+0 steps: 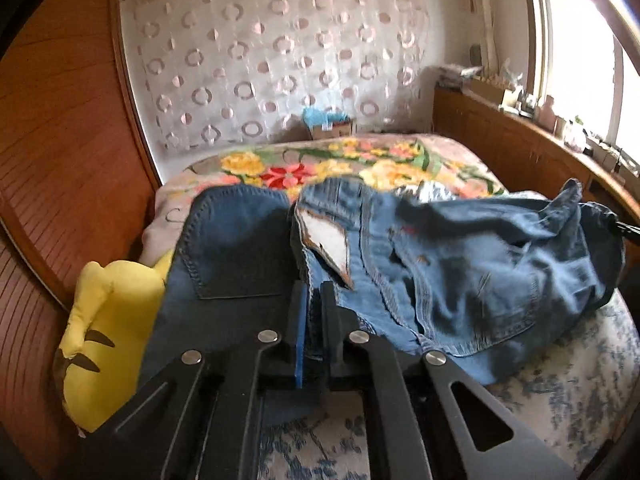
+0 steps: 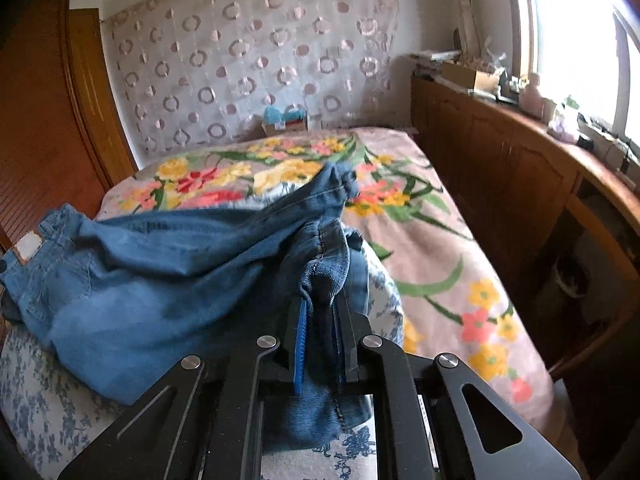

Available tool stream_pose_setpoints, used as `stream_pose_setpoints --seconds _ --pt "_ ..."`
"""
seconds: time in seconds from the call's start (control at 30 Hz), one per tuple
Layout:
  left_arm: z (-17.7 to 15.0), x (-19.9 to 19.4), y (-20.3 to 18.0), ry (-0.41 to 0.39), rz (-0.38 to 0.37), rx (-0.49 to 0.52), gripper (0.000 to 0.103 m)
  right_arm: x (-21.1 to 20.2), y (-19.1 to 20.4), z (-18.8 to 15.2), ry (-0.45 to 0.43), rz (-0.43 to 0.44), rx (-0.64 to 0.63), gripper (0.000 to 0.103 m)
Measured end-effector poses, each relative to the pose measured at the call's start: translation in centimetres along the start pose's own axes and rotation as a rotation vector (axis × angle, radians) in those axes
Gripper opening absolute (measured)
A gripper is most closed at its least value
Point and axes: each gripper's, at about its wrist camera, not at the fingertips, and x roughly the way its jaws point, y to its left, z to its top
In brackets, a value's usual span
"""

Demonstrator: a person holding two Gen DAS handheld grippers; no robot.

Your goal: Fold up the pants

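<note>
A pair of blue denim pants (image 1: 460, 264) hangs stretched between my two grippers above the bed. My left gripper (image 1: 316, 296) is shut on the waistband end, beside the white label patch (image 1: 326, 242) and a dark back pocket (image 1: 240, 248). My right gripper (image 2: 322, 308) is shut on the other end of the pants (image 2: 168, 272), a bunched hem with seams. The waistband and label (image 2: 27, 246) show far left in the right wrist view. The cloth sags and wrinkles in the middle.
A bed with a floral blanket (image 2: 440, 248) and a blue-and-white sheet (image 1: 560, 384) lies below. A yellow plush toy (image 1: 108, 336) sits at the left. A wooden wardrobe (image 1: 60, 160) stands left, and wooden cabinets (image 2: 520, 168) under a window stand right. A small box (image 1: 332, 126) rests by the curtain.
</note>
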Motion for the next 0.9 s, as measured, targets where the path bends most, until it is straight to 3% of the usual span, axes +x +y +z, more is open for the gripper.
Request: stream_pose_setpoints --seconds 0.2,0.6,0.9 --pt "-1.4 -3.7 0.3 -0.026 -0.006 -0.012 0.003 -2.7 0.5 -0.7 -0.070 0.015 -0.034 0.011" --pt "-6.3 -11.4 2.2 -0.092 0.028 -0.047 0.003 -8.0 -0.4 -5.6 -0.124 0.079 -0.068 0.010" --pt "-12.0 -15.8 4.5 -0.099 0.046 -0.096 0.003 -12.4 -1.9 -10.4 -0.149 0.102 -0.079 0.010"
